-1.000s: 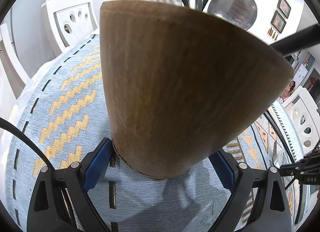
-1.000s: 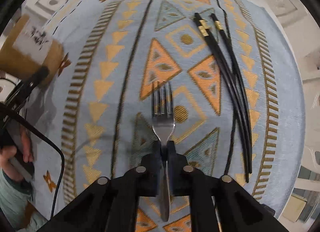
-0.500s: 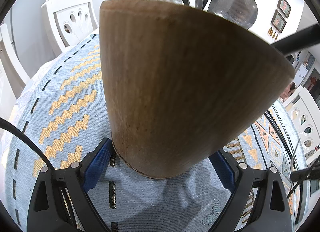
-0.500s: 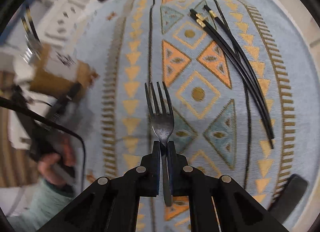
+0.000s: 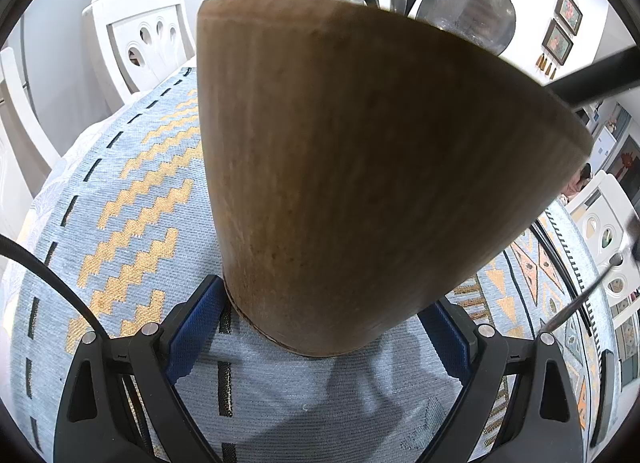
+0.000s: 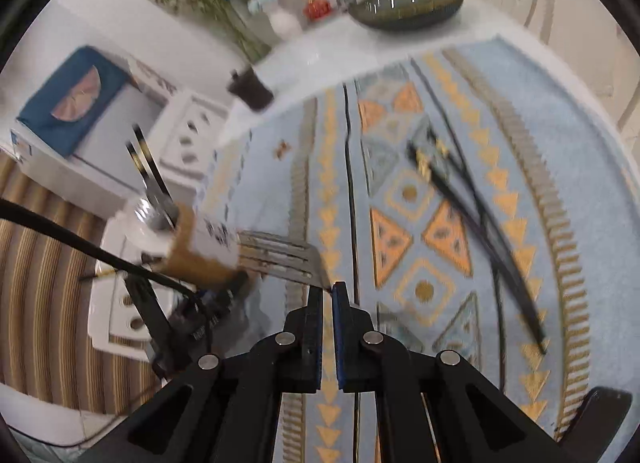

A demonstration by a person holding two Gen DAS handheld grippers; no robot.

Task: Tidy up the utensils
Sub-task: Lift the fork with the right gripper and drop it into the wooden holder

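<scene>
My right gripper point(image 6: 328, 291) pinches the fork point(image 6: 280, 257), tines swung out to its left toward the wooden holder point(image 5: 360, 183). My left gripper point(image 5: 320, 327) clamps that holder's base. I think I should level the fork, then lower it handle-first, clear of the utensils already inside.

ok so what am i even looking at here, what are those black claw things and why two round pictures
Each round picture comes from a fisheye camera on a hand-held claw; a person holds one per hand, no robot. The left claw grips a wooden utensil holder standing on a patterned blue tablecloth. The right claw is shut on a metal fork, its tines aimed sideways toward the holder. Black chopsticks lie on the cloth. The right view is blurred.
</scene>
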